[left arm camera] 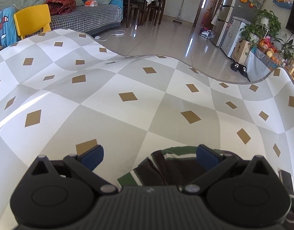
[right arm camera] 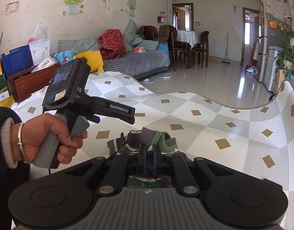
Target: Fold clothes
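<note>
left gripper point(left arm camera: 149, 157): jaws wide apart, blue pads point(left arm camera: 93, 158) clear of any cloth; nothing held. It hangs over the near edge of the table, angled down, with the garment below and partly between the fingers, nearer the right-hand pad.
left gripper, seen from the right wrist view point(right arm camera: 93, 103): a hand point(right arm camera: 47, 136) grips its grey handle with the trigger finger curled; dark sleeve with a pale cuff and a thin bangle at the wrist. It sits left of the garment and above the table.
right gripper point(right arm camera: 149, 157): jaws nearly shut, pinching a bunched fold of the garment; grey ribbed hem and green cloth stick up past the fingertips.
garment point(right arm camera: 156, 140): dark brown knit with green and white stripes, crumpled in a heap at the near edge of the table, directly ahead of the right gripper. In the left wrist view point(left arm camera: 166, 164) it lies low in frame, a striped edge folded over.
table point(left arm camera: 127, 76): covered in a glossy sheet of grey and white diamonds with tan squares; the far edge is wavy and partly lifted.
phone-like dark slab point(left arm camera: 286, 180): on the table, just right of the garment.
background: yellow chair point(left arm camera: 31, 20), sofa with a houndstooth cover point(right arm camera: 137, 62), dining table with dark chairs, fridge and potted plants at right, shiny tiled floor.
</note>
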`<state>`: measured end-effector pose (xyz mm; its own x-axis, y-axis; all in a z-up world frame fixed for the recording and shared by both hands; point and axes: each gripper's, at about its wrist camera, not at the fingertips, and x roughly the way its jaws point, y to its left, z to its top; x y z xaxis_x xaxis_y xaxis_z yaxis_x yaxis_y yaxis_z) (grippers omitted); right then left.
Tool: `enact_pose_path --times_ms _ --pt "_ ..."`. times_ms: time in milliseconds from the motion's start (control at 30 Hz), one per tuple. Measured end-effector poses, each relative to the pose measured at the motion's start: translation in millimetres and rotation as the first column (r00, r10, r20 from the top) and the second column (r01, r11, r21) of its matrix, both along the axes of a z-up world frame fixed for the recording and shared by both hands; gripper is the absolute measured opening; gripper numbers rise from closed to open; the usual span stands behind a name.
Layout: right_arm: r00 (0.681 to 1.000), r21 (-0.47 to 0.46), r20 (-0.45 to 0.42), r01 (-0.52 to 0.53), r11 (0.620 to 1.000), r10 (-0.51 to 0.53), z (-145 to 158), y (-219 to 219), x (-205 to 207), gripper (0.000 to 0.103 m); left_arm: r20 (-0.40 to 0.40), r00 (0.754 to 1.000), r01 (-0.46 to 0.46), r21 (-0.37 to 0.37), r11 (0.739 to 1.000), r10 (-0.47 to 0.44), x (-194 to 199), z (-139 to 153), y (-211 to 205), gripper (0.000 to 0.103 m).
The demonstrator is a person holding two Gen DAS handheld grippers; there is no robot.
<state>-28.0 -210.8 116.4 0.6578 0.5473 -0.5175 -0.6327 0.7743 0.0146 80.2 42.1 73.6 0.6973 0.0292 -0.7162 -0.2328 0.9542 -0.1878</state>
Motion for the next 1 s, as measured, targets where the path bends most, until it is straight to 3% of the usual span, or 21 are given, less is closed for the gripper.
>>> enact_pose_path --times_ms 400,533,767,1000 --pt "0.974 -0.073 -0.116 -0.204 0.976 0.195 -28.4 23.4 -18.3 0.008 -0.009 1.000 0.027 -0.014 1.000 -0.027 9.8 -13.2 -13.7 0.103" --pt "0.957 -0.112 -0.141 -0.270 0.956 0.253 -35.9 29.6 -23.3 0.012 -0.073 0.996 0.051 -0.001 0.999 -0.051 14.5 -27.4 -21.0 0.103" --pt "0.972 0.022 -0.123 -0.201 0.979 0.202 -18.4 11.8 -8.7 0.021 -0.181 0.982 0.056 0.016 0.998 -0.052 15.3 -54.3 -26.0 0.103" --pt "0.985 0.091 -0.114 -0.119 0.989 0.129 -4.5 5.2 7.0 0.028 -0.195 0.979 0.069 0.022 0.997 -0.063 11.0 -58.1 -27.0 0.103"
